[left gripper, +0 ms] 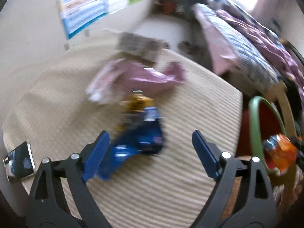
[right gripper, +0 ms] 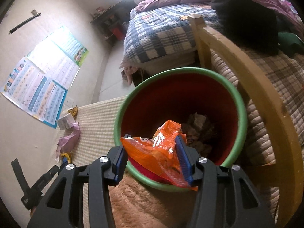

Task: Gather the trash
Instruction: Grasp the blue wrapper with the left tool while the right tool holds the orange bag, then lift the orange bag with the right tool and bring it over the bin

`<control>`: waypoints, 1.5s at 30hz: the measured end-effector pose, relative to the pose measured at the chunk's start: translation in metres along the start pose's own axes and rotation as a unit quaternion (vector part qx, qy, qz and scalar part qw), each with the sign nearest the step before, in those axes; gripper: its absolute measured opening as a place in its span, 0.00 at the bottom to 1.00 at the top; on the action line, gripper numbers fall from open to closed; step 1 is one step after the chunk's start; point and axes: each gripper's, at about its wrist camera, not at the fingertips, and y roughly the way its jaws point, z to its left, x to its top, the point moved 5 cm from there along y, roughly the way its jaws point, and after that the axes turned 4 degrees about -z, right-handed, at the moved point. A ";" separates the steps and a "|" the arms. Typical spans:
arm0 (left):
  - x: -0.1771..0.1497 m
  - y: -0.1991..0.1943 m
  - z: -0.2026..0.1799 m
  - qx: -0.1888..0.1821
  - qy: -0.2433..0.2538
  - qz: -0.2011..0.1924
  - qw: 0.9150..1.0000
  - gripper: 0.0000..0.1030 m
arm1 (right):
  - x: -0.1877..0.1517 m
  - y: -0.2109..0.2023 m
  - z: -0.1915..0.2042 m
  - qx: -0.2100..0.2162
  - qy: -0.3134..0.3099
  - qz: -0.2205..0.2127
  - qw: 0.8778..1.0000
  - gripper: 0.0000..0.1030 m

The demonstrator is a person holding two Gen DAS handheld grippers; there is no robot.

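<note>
In the blurred left wrist view, a blue and yellow wrapper (left gripper: 140,133) lies on the striped beige mat (left gripper: 152,190). My left gripper (left gripper: 150,150) hovers over its near end, open, with the wrapper's blue part close to the left pad. Behind it lies a crumpled pink plastic bag (left gripper: 136,76). In the right wrist view, my right gripper (right gripper: 152,157) is over the mouth of a red bin with a green rim (right gripper: 176,69). It is shut on a crinkled orange wrapper (right gripper: 152,152) that spans both pads. Paper trash lies at the bin's bottom.
A phone (left gripper: 19,163) lies at the mat's left edge and a small box (left gripper: 140,45) at its far end. The bin (left gripper: 253,125) stands just off the mat's right side. A bed with a checked quilt (right gripper: 161,34) and a yellow wooden frame (right gripper: 256,95) is behind the bin.
</note>
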 end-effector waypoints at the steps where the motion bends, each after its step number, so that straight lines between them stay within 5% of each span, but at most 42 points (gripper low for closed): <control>1: 0.001 0.004 0.007 0.000 -0.004 0.006 1.000 0.84 | -0.002 0.002 0.003 0.002 -0.002 0.004 1.000 0.46; 5: -0.010 0.030 0.023 -0.018 -0.024 0.064 0.998 0.81 | -0.008 0.003 0.017 0.009 -0.016 0.011 1.000 0.46; 6: -0.014 0.033 0.025 -0.022 -0.029 0.073 0.997 0.77 | -0.008 0.003 0.020 0.010 -0.020 0.012 1.000 0.46; 8: -0.023 0.036 0.027 -0.034 -0.030 0.088 0.995 0.53 | -0.011 0.003 0.027 0.013 -0.029 0.015 0.999 0.46; 12: -0.035 0.025 0.021 -0.056 -0.003 0.090 0.994 0.42 | -0.015 0.010 0.046 0.022 -0.047 0.026 0.998 0.47; 22: -0.075 -0.025 0.039 -0.053 0.021 0.073 0.996 0.41 | -0.046 0.047 0.159 0.088 -0.154 0.064 0.982 0.54; 25: -0.087 -0.025 0.045 -0.047 0.011 0.085 0.995 0.41 | -0.052 0.058 0.192 0.087 -0.200 0.040 0.975 0.51; 29: -0.093 -0.028 0.050 -0.056 0.003 0.087 0.995 0.41 | -0.053 0.075 0.183 0.060 -0.192 0.062 0.978 0.37; 32: -0.094 -0.025 0.051 -0.064 -0.004 0.087 0.994 0.41 | -0.047 0.064 0.163 0.039 -0.175 0.041 0.983 0.40; 34: -0.097 -0.022 0.050 -0.071 -0.006 0.093 0.993 0.41 | -0.042 0.058 0.155 0.022 -0.175 0.022 0.984 0.55; 37: -0.100 -0.019 0.047 -0.076 -0.005 0.100 0.992 0.42 | -0.039 0.068 0.149 -0.004 -0.178 0.030 0.984 0.57; 42: -0.098 -0.022 0.049 -0.074 -0.009 0.094 0.993 0.42 | -0.053 0.099 0.154 -0.024 -0.214 0.070 0.974 0.57; 45: -0.098 -0.022 0.052 -0.070 -0.016 0.095 0.993 0.42 | -0.064 0.114 0.157 -0.045 -0.245 0.087 0.965 0.48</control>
